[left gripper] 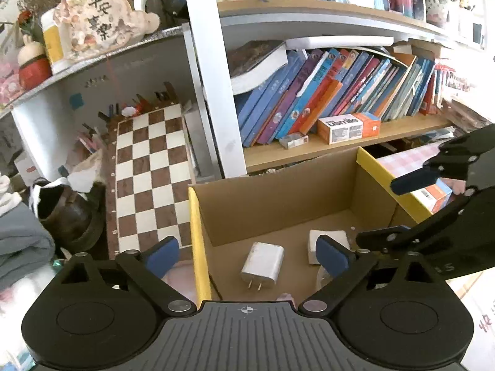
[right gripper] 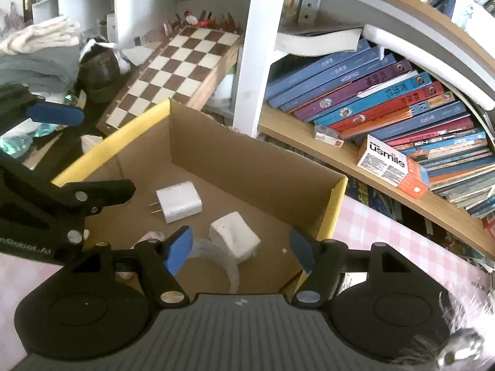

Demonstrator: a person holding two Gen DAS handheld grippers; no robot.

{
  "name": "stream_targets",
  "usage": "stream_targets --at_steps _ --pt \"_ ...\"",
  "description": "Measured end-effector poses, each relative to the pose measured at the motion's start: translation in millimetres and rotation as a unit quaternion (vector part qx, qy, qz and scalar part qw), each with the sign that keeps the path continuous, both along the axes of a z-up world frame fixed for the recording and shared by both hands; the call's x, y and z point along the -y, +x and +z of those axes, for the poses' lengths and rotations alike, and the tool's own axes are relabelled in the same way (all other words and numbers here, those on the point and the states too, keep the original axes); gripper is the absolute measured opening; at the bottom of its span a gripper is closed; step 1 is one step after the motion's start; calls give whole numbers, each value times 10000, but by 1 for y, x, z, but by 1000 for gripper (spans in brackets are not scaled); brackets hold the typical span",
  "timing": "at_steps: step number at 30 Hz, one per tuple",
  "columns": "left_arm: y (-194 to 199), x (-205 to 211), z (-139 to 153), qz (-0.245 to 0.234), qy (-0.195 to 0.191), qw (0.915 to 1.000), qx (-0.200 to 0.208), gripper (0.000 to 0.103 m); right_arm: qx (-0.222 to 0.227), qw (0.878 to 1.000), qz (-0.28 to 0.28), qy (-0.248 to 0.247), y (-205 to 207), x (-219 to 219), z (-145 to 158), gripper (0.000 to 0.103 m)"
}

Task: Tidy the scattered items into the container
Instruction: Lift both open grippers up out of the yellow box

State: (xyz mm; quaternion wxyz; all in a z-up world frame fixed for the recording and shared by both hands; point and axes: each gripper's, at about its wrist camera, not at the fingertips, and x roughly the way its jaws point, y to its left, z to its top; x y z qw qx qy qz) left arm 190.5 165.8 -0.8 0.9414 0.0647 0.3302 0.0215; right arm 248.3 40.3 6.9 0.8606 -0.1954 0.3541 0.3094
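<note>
A: Left wrist view first: what's the left gripper [left gripper: 247, 255] doing?

B: Its blue pads stand wide apart with nothing between them. It hangs over the near edge of the cardboard box [left gripper: 272, 204], one pad outside the yellow-taped wall and the other above the box floor.

A: And what lies in the box?

B: A white charger [left gripper: 263, 265] lies flat on the floor, prongs pointing toward the camera. To its right is a white foam block [left gripper: 328, 238], partly hidden behind the right pad. Something pale and rounded shows just below that pad; I can't tell what from here.

A: Does the right wrist view help?

B: Yes. It is a clear tape roll [right gripper: 216, 261], lying on the box floor with the foam block [right gripper: 234, 235] resting against its rim. The charger [right gripper: 178, 201] lies apart from both, nearer the left wall. A small pink thing [right gripper: 151, 236] peeks out by the left pad, too hidden to name.

A: And the right gripper [right gripper: 241, 252]?

B: Also spread open, empty, hovering above the box [right gripper: 247, 164] with one pad over the tape roll and the other near the right yellow wall.

A: What's around?

B: The box sits on a desk with a pink checked cloth [right gripper: 386, 232]. Behind are a chessboard [right gripper: 182, 71] and a shelf of leaning books [right gripper: 386, 105].
</note>
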Motion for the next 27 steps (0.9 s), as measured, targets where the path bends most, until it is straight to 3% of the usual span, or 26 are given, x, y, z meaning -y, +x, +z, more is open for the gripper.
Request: stream_targets --at_steps 13,27 --pt "-50 12 14 -18 -341 9991 268 97 241 9986 -217 425 -62 32 19 70" --pt "-88 28 6 -120 -424 9989 149 97 275 9973 -567 374 -102 66 7 71"
